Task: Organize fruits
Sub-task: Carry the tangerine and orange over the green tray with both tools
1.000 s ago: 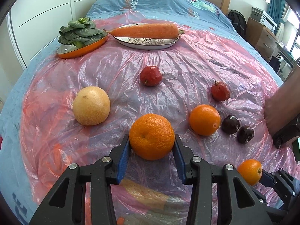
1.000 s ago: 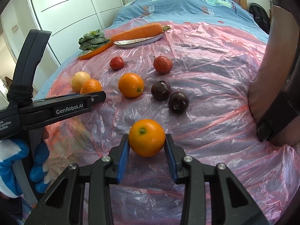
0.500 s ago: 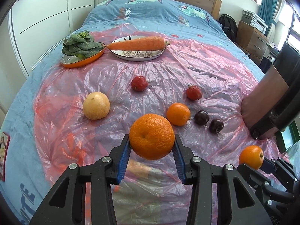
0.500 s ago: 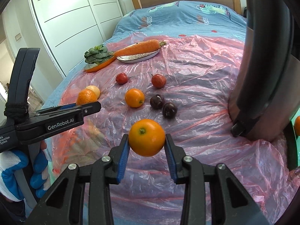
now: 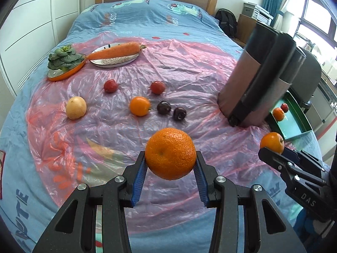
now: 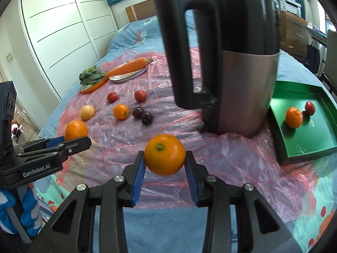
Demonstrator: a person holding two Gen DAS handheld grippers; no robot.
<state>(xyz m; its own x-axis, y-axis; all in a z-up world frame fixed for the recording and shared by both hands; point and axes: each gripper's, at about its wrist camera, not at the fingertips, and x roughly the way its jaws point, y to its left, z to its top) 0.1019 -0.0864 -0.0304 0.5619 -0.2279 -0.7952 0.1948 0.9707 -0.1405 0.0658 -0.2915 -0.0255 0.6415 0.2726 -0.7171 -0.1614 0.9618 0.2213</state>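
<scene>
You had the left gripper [image 5: 170, 164] clamped on a pebbly-skinned mandarin [image 5: 170, 153], carried clear above the crinkled pink plastic sheet [image 5: 189, 67], and the right gripper [image 6: 165, 164] clamped on a smoother orange [image 6: 165, 154]. Both fruits were round, fairly light and slightly yielding, so I judged the ribbed blue pads at the widest girth the right hold; squeezing harder risked bruising. Ahead-right of your right tool, past the steel kettle [image 6: 242, 92], the green tray [image 6: 305, 143] held two fruits.
</scene>
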